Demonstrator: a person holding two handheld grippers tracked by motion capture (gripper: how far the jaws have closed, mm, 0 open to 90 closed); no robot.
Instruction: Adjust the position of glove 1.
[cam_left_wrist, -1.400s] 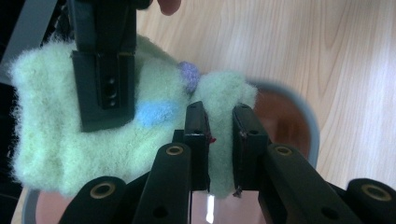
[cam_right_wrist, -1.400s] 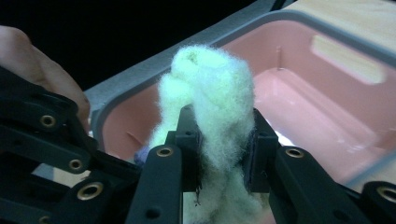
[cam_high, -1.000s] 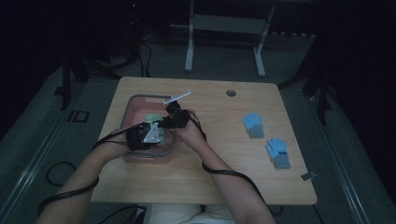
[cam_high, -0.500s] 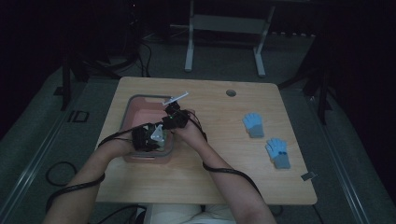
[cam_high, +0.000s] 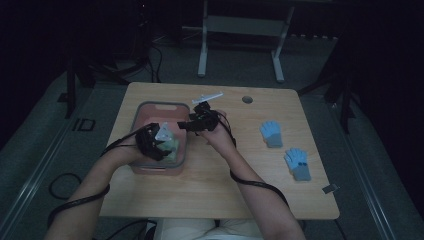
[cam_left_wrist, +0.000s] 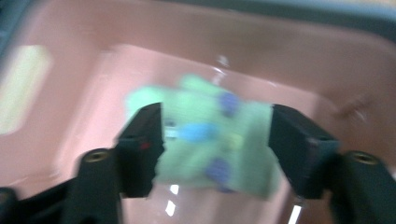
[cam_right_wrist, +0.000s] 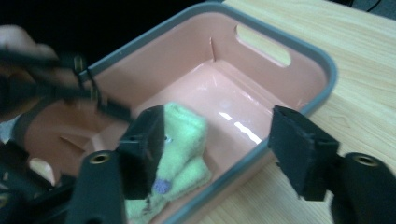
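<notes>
1. Centrally, a light green glove (cam_right_wrist: 180, 154) with small blue and purple dots is seen lying on the floor of a pink bin (cam_high: 150, 112) with a grey rim, toward the bin's near end.
2. In the left gripper view, the green glove (cam_left_wrist: 210, 140) is framed between the two black jaws of the left gripper (cam_left_wrist: 215, 140), which are spread apart; whether the jaws touch the cloth cannot be told, since that picture is blurred.
3. In the high view, the left gripper (cam_high: 155, 142) is held over the near part of the bin by the person's left hand (cam_high: 127, 152).
4. The right gripper (cam_right_wrist: 217, 144) is shown with its jaws spread wide and nothing between them, one jaw over the bin's inside and the other over its rim and the table (cam_right_wrist: 355, 70).
5. In the high view, the right gripper (cam_high: 192, 124) is held just beside the bin's right wall.
6. Two blue gloves (cam_high: 271, 134) (cam_high: 298, 164) are laid flat on the table's right side, well apart from the bin.
</notes>
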